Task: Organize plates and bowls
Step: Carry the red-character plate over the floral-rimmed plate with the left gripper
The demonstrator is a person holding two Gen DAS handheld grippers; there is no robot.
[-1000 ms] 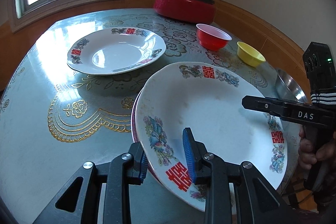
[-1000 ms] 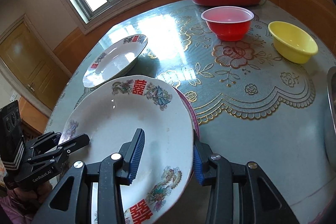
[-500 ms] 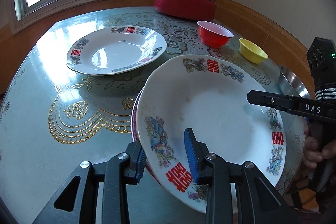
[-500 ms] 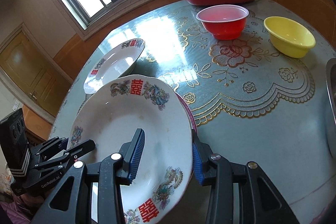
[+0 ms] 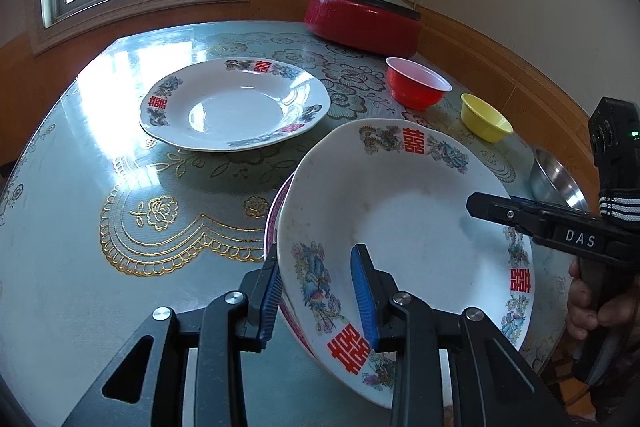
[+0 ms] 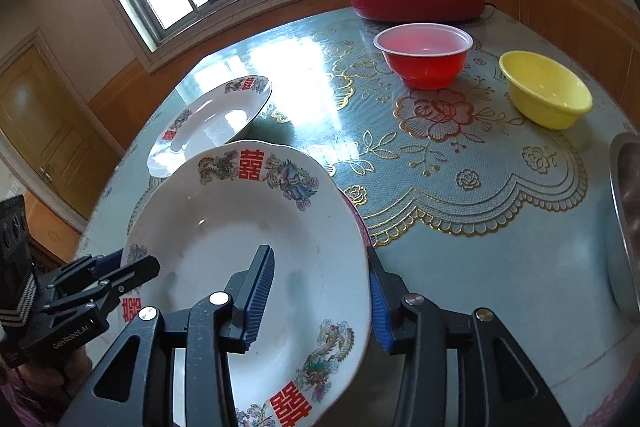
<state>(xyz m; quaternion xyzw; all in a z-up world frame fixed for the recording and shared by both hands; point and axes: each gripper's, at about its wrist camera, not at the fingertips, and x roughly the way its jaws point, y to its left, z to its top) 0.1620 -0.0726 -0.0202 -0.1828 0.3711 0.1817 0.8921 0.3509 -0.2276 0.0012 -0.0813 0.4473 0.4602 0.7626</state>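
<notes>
A white plate with red characters and floral rim is held up off the table between both grippers, with a pink-rimmed plate stacked under it. My left gripper is shut on the stack's near rim. My right gripper is shut on the opposite rim. A second matching white plate lies flat on the table further back, also in the right wrist view. A red bowl and a yellow bowl stand at the right.
A red lidded pot stands at the table's far edge by the wall. A steel bowl sits at the right edge, also in the right wrist view. The round table has a patterned green cover.
The held plates have risen and tilted a little, and both grippers have lifted with them. The plate and bowls on the table have not moved.
</notes>
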